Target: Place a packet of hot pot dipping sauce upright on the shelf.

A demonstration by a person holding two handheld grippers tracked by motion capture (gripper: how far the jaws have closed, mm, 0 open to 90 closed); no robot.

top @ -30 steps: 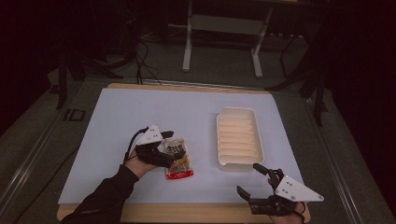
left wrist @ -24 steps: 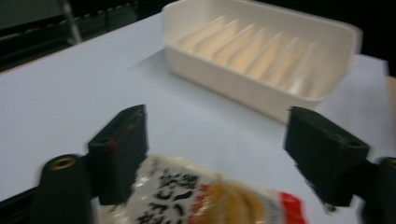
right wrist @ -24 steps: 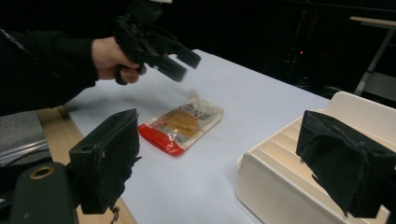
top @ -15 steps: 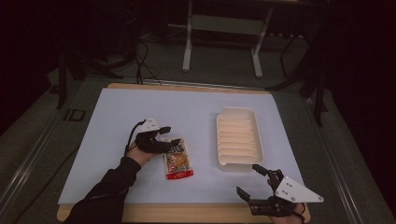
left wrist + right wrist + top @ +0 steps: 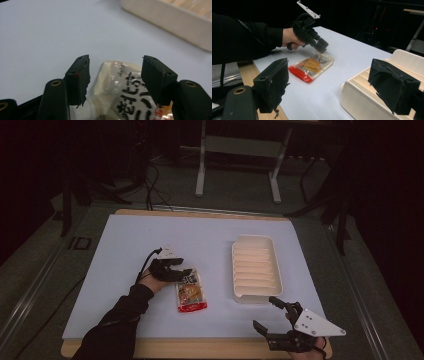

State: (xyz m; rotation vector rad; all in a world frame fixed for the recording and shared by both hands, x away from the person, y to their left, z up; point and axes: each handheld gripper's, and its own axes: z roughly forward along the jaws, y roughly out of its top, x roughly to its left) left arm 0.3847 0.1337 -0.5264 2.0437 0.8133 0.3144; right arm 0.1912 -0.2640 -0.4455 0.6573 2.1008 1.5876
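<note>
A desk (image 5: 150,235) with a pale blue-white top and a wooden rim stands in a dark room. From above, a ribbed white tray (image 5: 256,268) lies toward the desk's right edge, and a clear snack packet (image 5: 190,291) with a red bottom strip lies flat near the middle of the front half, well apart from the tray.

The left gripper view adds what the high view cannot: the packet's crimped top end and black printed lettering (image 5: 125,87) sit right between the two black jaws, with the tray's wall (image 5: 170,22) beyond. The right gripper view shows the scene from the side: the packet (image 5: 312,66) on the desk, the tray's near corner (image 5: 362,95) close by, and a sleeved arm (image 5: 242,37) holding the other tool over the packet.

The left hand-held gripper (image 5: 184,272) is at the packet's far end, nearest the desk's back edge. Its jaws stand wide apart on either side of the packet top, gripping nothing; whether a jaw touches the film cannot be told. The right hand-held gripper (image 5: 272,312) hovers at the desk's front right corner, just in front of the tray, jaws spread wide and empty.

A second ago the left hand-held gripper overlapped the packet's top; it has since drawn back from the packet and toward the left. The packet now lies slightly further right. The right hand-held gripper has barely moved.
</note>
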